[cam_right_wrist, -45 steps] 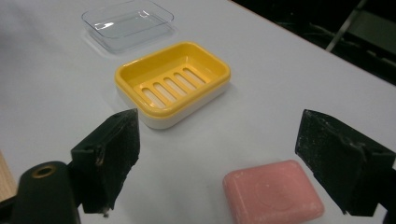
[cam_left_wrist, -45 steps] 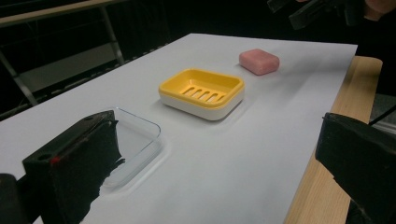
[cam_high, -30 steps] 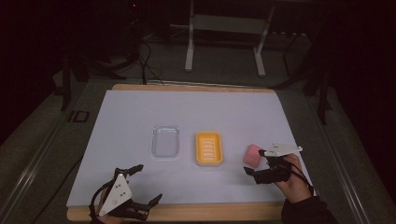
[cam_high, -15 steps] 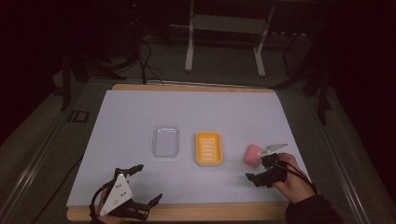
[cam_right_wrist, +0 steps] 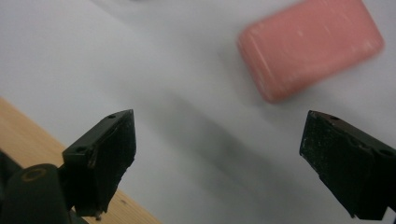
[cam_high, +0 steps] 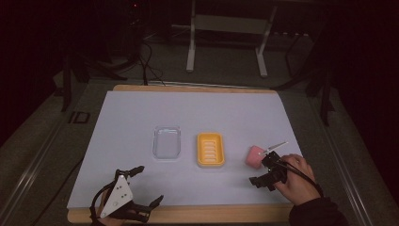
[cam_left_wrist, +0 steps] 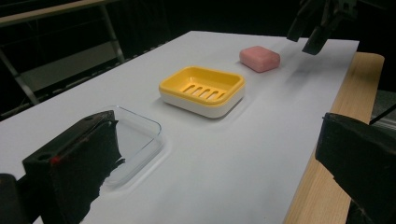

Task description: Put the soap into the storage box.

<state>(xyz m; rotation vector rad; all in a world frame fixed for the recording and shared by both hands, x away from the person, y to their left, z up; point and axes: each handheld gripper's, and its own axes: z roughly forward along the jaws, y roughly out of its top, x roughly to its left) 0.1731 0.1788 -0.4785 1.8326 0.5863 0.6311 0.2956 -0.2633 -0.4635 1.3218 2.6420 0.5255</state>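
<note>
High view places your right gripper (cam_high: 263,173) just beside the pink soap (cam_high: 254,156) on the table (cam_high: 131,117), while right gripper view shows its jaws spread wide, empty, soap lying beyond them.

Dim room, lit tabletop; pink soap (cam_right_wrist: 310,49) perhaps motion-blurred

Wooden surface (cam_high: 197,88), covered almost fully by white sheet (cam_high: 141,113); bare wood strip along near and far edges. On sheet, row across middle: clear shallow tray (cam_high: 167,142) at 9 o'clock of yellow soap dish (cam_high: 211,149), just apart; pink soap bar (cam_high: 255,156) at 3 o'clock of dish, lying flat, not touching it.
</note>
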